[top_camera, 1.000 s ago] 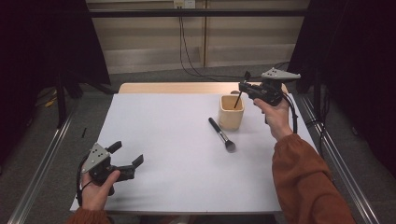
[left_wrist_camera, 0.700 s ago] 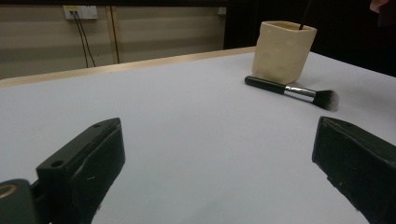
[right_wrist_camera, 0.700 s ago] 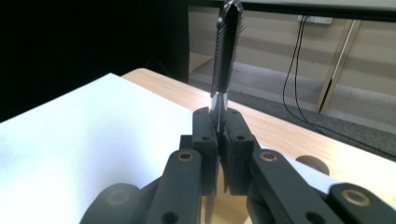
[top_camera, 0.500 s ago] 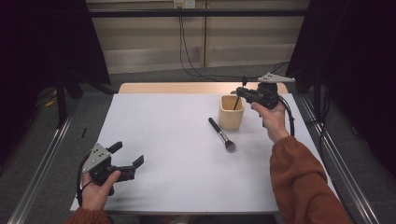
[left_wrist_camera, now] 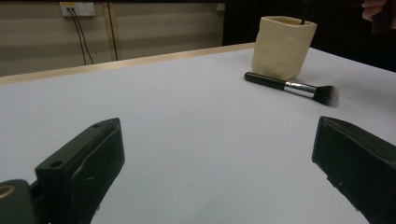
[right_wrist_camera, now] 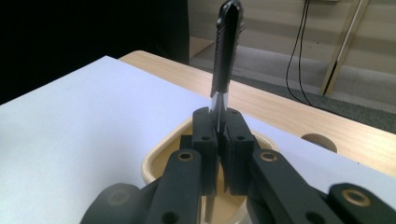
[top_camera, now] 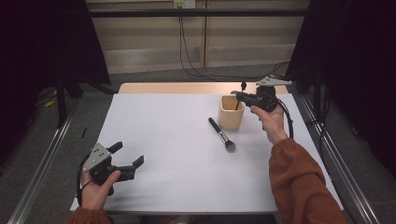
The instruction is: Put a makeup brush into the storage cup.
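The slim brush [right_wrist_camera: 226, 51] is clamped upright in the closed right gripper [right_wrist_camera: 218, 140], its lower end inside the cup [top_camera: 231, 112]. It should be lowered straight, away from the rim, then released. The left gripper [top_camera: 125, 157] is held open, with nothing in it.

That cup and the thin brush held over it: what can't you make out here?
- Thin brush: lower end hidden behind the right gripper in the right gripper view; tiny in the high view.
- Cup: inside hidden by its wall in the left gripper view, by the jaws in the right gripper view.
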A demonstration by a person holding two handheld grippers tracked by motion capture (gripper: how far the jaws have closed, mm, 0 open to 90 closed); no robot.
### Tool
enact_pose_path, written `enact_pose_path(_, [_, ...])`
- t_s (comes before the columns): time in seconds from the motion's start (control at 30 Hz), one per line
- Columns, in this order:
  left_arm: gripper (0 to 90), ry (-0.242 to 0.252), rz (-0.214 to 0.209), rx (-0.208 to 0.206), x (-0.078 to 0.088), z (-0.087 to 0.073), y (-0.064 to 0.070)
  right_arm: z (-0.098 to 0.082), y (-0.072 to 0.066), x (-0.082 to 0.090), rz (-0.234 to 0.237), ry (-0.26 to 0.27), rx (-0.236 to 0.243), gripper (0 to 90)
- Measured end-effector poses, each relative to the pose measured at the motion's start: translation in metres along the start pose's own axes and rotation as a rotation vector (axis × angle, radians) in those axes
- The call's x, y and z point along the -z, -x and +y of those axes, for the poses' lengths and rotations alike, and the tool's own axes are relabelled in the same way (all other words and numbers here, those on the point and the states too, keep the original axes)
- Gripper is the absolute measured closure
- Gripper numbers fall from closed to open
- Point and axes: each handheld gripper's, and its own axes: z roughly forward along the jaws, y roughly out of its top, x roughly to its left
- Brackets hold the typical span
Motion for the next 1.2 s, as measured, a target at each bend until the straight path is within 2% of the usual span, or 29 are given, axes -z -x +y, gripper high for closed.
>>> enact_pose_path(0.27, [2.5,-0.002,0.001,-0.001,0.000,0.000,0.000,-0.002,-0.001,-0.002,0.009,0.004,-0.006,84.4])
enact_pose_path(0.37, [2.4,-0.003,-0.001,-0.002,0.000,0.000,0.000,-0.004,-0.001,-0.002,0.005,-0.008,-0.002,77.5])
enact_pose_path(0.43, [2.5,-0.003,-0.001,0.001,0.000,0.000,0.000,-0.005,-0.001,-0.002,-0.008,-0.008,-0.006,69.0])
enact_pose_path(0.47, [2.4,-0.004,0.000,-0.005,0.000,0.000,0.000,-0.006,-0.001,-0.002,-0.017,-0.002,-0.011,64.1])
enact_pose_path(0.57, [2.4,-0.003,0.000,-0.003,0.000,0.000,0.000,-0.010,0.001,0.000,-0.022,0.006,-0.018,56.9])
enact_pose_path(0.67, [2.4,-0.003,0.000,-0.005,-0.001,0.000,0.000,-0.012,0.001,0.002,-0.014,0.019,-0.024,51.0])
enact_pose_path(0.73, [2.4,-0.003,0.000,-0.005,-0.001,0.000,0.000,-0.012,0.000,0.004,-0.013,0.028,-0.027,43.1])
enact_pose_path(0.87, [2.4,-0.003,-0.001,-0.006,-0.001,0.000,0.000,-0.013,-0.003,0.007,-0.010,0.038,-0.027,31.0])
enact_pose_path(1.03, [2.4,-0.003,-0.002,-0.011,-0.001,0.000,0.000,-0.016,-0.007,0.012,-0.032,0.053,-0.011,14.9])
enact_pose_path(1.2, [2.4,-0.003,0.000,-0.014,0.000,0.000,0.000,-0.021,-0.006,0.019,-0.034,0.061,-0.017,6.6])
